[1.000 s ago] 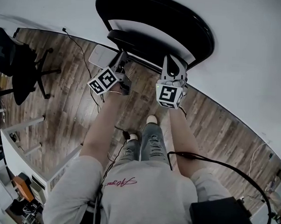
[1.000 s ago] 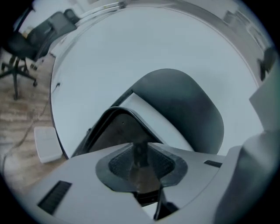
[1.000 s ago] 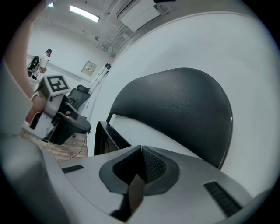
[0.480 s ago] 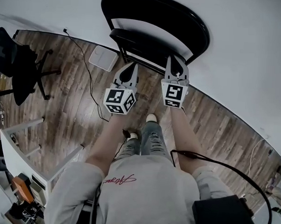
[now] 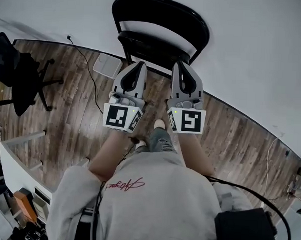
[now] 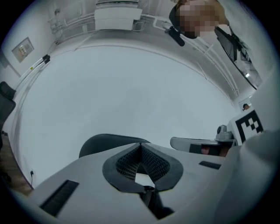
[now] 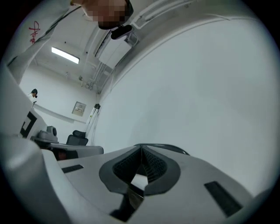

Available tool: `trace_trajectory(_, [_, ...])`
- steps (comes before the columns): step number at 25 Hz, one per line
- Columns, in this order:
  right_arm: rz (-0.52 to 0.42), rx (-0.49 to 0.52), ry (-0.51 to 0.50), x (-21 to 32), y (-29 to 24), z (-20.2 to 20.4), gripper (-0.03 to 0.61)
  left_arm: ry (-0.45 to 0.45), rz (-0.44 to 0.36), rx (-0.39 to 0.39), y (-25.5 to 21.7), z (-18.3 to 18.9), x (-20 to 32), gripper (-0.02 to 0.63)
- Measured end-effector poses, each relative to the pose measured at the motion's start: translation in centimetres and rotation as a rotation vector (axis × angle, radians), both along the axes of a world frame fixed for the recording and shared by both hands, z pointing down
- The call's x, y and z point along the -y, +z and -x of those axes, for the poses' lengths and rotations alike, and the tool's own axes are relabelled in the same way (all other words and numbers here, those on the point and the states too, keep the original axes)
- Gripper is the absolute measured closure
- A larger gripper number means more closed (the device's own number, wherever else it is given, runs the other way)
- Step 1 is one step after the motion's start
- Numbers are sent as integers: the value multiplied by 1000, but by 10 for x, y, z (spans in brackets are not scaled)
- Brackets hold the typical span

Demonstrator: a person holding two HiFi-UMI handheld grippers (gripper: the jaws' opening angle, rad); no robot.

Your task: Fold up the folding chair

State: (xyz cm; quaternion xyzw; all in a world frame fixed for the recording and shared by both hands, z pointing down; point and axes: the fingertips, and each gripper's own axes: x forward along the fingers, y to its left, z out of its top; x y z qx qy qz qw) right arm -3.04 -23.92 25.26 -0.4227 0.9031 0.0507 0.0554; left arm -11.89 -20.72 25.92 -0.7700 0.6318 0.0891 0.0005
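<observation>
Black swivel office chair (image 5: 20,79) stands far left on the wooden plank floor (image 5: 71,113), with a flat white square box (image 5: 107,65) nearer. My left gripper (image 5: 139,66) and right gripper (image 5: 178,64) are clenched on nothing, side by side before the black metal folding chair (image 5: 165,15), which stands upright against the white wall (image 5: 253,47), rounded back uppermost.

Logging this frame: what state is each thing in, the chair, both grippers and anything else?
folding chair: looks folded flat, upright against the wall, untouched.
left gripper: jaws shut, empty, clear of the chair.
right gripper: jaws shut, empty, beside the left one.
office chair: upright on the floor, far left.
</observation>
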Motion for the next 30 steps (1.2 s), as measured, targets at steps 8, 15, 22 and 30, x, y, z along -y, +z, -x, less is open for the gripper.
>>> trace_trajectory(8, [-79,36,18,-73,-43,-6,560,16,-64,19,-36,-1,-63,597])
trace_trajectory(15, [-57,4,27,-127,-34,-5,560,62,-60,19,-36,-10,-108,597])
trace_trajectory(22, [-47,-5,52,-149,-30,-6,560,84,-66,23,-36,-13,-131,597])
trace_trajectory(30, [-33,-38,48,-155,-27,-7,560,93,-78,24,-41,-15,-139,597])
